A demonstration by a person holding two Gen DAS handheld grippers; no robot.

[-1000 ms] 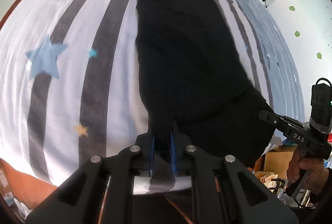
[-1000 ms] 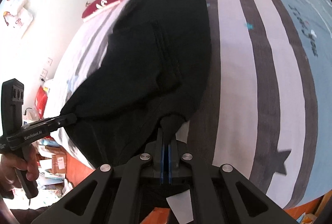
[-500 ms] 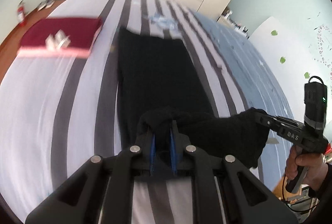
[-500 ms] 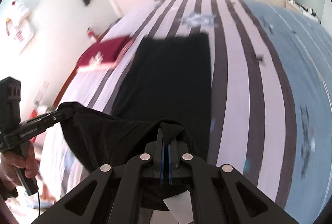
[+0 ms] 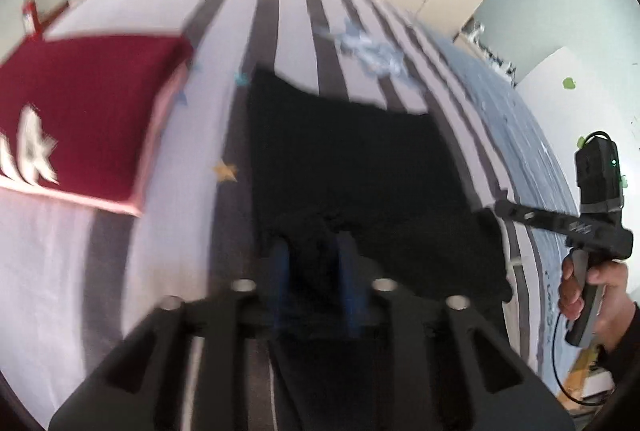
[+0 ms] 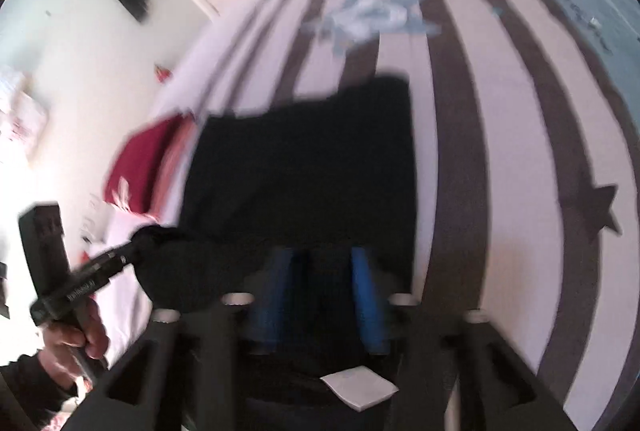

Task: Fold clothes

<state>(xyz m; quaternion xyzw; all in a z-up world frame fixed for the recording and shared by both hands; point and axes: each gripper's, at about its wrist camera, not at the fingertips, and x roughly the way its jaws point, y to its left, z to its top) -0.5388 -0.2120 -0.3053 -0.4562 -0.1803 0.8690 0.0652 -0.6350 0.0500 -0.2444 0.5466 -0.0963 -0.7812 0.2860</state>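
Note:
A black garment (image 5: 340,151) (image 6: 312,159) lies folded over on the striped bed. My left gripper (image 5: 312,247) hovers over the near left corner of the fold; its jaws are opening, with black cloth loose between the blue pads. My right gripper (image 6: 320,263) is over the near right corner, its jaws likewise opening with cloth between them. Each gripper also shows in the other's view: the right gripper (image 5: 496,209) at the fold's right corner, the left gripper (image 6: 136,243) against a bunched corner. A white tag (image 6: 358,387) peeks out below the right fingers. Both views are blurred.
A folded red garment (image 5: 88,119) (image 6: 136,171) with white lettering lies on the bed left of the black one. The striped bedsheet (image 5: 288,31) stretches to cupboards at the far end. A person's hands (image 5: 580,283) (image 6: 76,339) grip the handles.
Both grippers carried the near edge of the black garment forward over its far part, folding it in half. Their jaws, shut on the cloth before, now stand apart.

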